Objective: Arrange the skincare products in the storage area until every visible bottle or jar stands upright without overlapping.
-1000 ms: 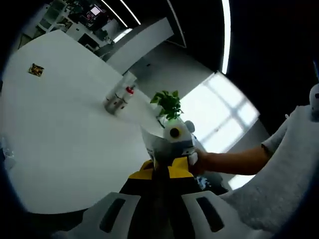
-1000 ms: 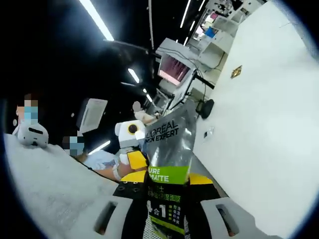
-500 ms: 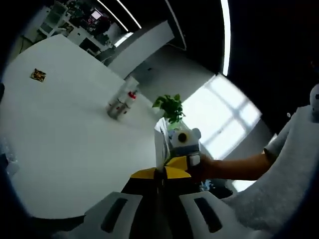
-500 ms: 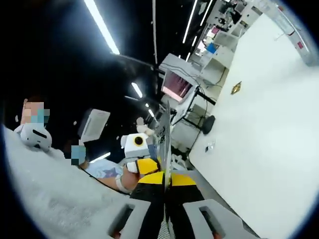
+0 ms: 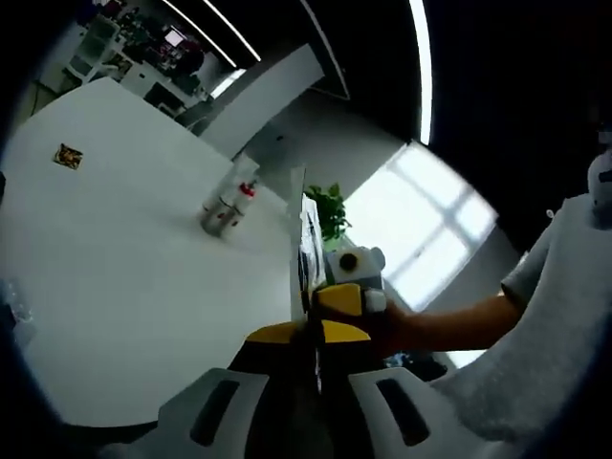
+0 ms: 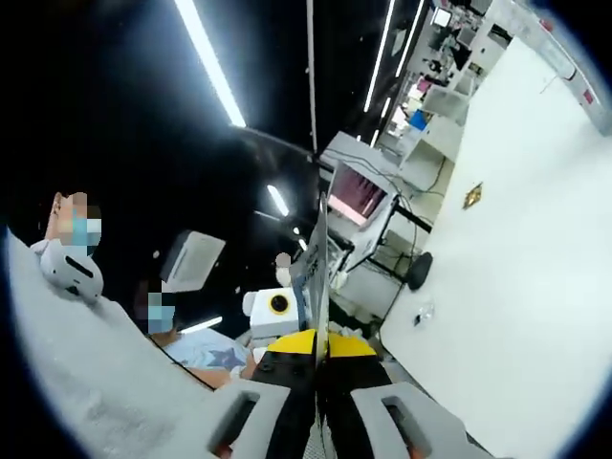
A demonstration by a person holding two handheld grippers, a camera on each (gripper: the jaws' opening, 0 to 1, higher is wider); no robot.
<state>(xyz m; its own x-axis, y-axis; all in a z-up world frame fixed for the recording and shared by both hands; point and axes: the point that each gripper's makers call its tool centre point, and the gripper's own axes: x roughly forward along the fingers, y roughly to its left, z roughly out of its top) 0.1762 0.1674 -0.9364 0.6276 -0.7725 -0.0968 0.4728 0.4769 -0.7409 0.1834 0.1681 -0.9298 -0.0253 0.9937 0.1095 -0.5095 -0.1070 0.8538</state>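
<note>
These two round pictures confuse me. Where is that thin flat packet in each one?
Left gripper view: the thin packet stands edge-on at centre, rising from the shut left claw.
Right gripper view: edge-on again at centre, rising from the shut right claw.
Shared landmark: the small gold square on the white table, upper left in the left gripper view, right of centre in the right gripper view.

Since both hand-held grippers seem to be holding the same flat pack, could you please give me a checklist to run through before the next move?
1. Left hand-held gripper shut on the flat pack: ok.
2. Right hand-held gripper shut on the same pack: ok.
3. Pack standing on the white table: not ok, held in the air.
4. Bottles on the table upright: cannot tell, too small.
5. Bare table to set the pack down: ok.
</note>
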